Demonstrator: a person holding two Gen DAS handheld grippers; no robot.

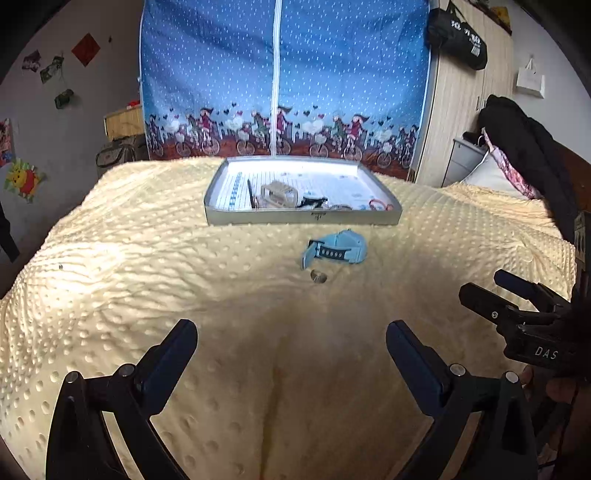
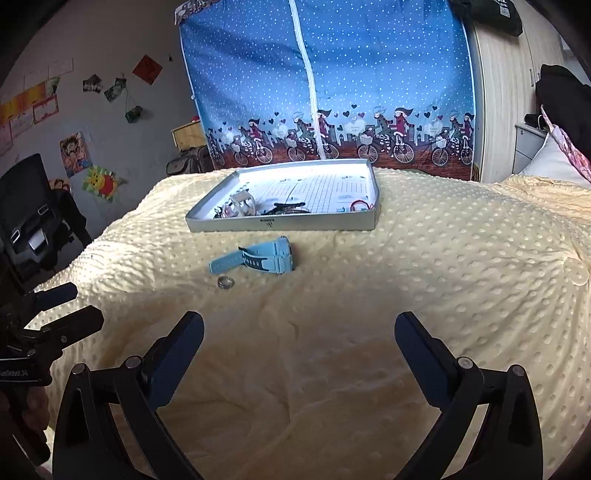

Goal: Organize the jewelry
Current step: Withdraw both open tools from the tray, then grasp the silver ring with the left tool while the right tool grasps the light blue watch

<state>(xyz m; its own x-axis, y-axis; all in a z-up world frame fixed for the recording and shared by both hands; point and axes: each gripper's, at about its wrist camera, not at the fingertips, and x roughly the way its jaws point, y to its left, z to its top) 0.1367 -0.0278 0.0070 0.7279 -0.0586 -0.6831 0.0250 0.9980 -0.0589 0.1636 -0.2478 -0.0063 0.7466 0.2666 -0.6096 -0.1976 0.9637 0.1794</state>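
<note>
While both tools (image 1: 291, 341) (image 2: 299, 334) hover spread, the watch (image 2: 258, 258) lies untouched.

White letters "DAS" are printed on the black body of the right gripper (image 1: 517, 295), seen at the right edge of the left wrist view. In the right wrist view the left gripper (image 2: 72, 304) carries a pale label on its body, but the print is turned away and too blurred to read. The black bag (image 1: 457, 34) hanging at the wardrobe shows white characters, and the front wall of the silver tray (image 1: 303, 218) bears a small dark mark; neither can be made out.
</note>
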